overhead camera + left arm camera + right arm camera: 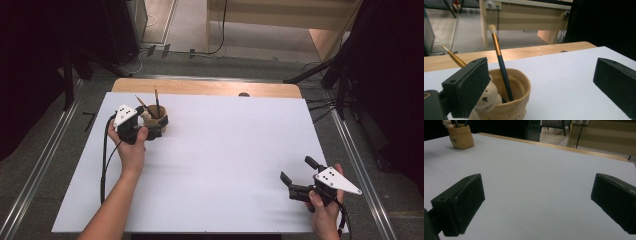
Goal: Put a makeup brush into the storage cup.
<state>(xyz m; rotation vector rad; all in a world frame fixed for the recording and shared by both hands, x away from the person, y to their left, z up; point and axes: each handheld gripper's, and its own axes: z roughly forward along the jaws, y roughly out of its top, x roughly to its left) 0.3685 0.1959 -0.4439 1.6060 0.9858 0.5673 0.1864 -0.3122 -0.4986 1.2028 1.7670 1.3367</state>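
Nearest the high camera, my right gripper (296,176) sits low at the near right corner of the worktop (225,165), held in a hand (324,210). Its jaws stand wide apart with nothing but bare white sheet between them — the right gripper view shows the same, both black pads clear of everything.

Far across, near the back left of the worktop, stands the cup (159,121), a tan, soft-looking pot with a small pale figure (486,100) at its rim. Two brushes stand in it: a dark-handled brush (501,66) with a gold ferrule and pale tip, leaning slightly, and a gold brush (454,57) tilted further off to the side. From the right gripper view the cup (460,136) is small and far off at the top left.

My left gripper (152,125) is right at the cup, held by the left hand (132,147). I see its jaws spread wide — one pad just beside the figure on the cup's near side, the other well away over open sheet. Neither pad presses on the cup or the brushes. Whether the near pad actually touches the figure I cannot tell.

Bare wood (205,87) shows along the worktop's far edge.
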